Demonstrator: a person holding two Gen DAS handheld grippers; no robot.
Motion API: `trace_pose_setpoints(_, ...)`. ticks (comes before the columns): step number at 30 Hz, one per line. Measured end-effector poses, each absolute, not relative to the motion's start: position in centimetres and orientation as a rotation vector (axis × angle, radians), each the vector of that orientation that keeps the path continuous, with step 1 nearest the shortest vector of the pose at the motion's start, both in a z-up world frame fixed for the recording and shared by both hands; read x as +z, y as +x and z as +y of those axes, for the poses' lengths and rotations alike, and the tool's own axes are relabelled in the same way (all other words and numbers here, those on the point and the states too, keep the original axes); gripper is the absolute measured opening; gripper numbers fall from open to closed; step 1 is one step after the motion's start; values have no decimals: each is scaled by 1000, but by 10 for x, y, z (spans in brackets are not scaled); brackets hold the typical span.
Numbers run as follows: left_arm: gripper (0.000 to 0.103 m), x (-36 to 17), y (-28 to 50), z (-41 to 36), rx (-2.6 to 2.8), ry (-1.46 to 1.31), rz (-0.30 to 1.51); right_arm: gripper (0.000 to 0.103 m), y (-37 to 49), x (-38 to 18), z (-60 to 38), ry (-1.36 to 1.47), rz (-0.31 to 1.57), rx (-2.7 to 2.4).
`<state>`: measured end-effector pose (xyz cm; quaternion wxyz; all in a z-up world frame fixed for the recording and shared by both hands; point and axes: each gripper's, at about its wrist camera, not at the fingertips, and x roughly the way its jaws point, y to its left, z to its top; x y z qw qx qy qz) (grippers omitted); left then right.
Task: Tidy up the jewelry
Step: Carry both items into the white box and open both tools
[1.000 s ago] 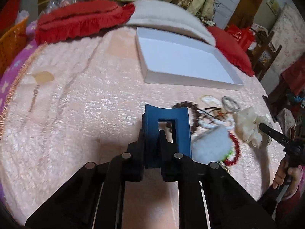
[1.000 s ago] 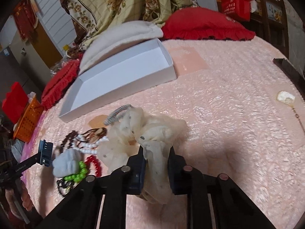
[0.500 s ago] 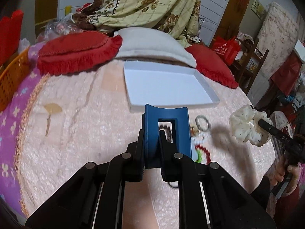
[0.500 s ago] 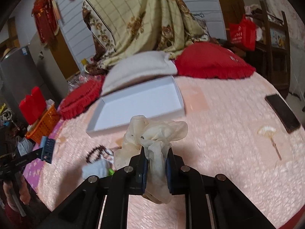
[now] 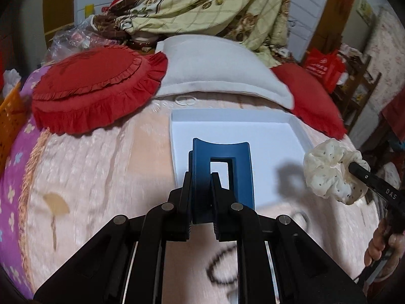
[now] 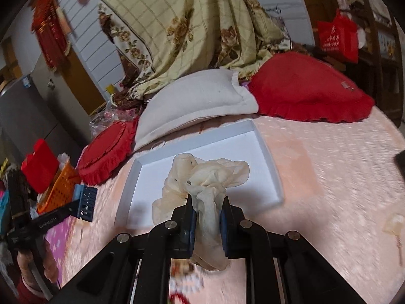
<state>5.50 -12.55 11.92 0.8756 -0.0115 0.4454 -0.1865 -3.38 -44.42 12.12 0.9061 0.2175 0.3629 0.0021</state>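
Note:
My left gripper (image 5: 201,177) is shut on a blue hair claw clip (image 5: 222,169), held in the air over the near edge of the shallow white box (image 5: 298,131). My right gripper (image 6: 207,202) is shut on a cream dotted scrunchie (image 6: 202,177), also lifted over the white box (image 6: 270,167). In the left wrist view the scrunchie (image 5: 331,169) hangs at the right, past the box's right wall. In the right wrist view the blue clip (image 6: 84,201) shows at the left. Blurred bracelets (image 5: 222,268) lie on the bedspread below the grippers.
The pink bedspread (image 5: 101,167) carries red ruffled cushions (image 5: 93,86), a white pillow (image 5: 217,71) and a floral quilt (image 5: 202,2) behind the box. An orange basket (image 6: 59,190) stands at the left edge. A person's hand (image 5: 379,248) grips the right tool.
Both grippers rose from the jewelry pile and moved forward toward the white box, carrying the blue clip and the scrunchie. The bracelets dropped out of sight beneath the fingers.

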Motion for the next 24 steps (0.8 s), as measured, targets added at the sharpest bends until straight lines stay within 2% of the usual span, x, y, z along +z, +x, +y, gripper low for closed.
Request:
trace_pose_setpoints(10,12,61,151,-156,-314,11,1008,15,81,69,-466,551,871,-47)
trace_pose_setpoints(19,14,48,178,-165,-337,-29,1019,16,119,47,-488,593,923,-72)
trace_pose_setpoints(20,16,48,178,-165,-343,-40,1019,18,119,46,-488,597,931,-67)
trace_pose_setpoints(22,22,49,175,-161,-350,-59,1019,33,119,46,-487,584,933,-71)
trace_pose_setpoints(24,31,53,171,-159,-357,-69,1002,41,116,49,-484,561,911,-70)
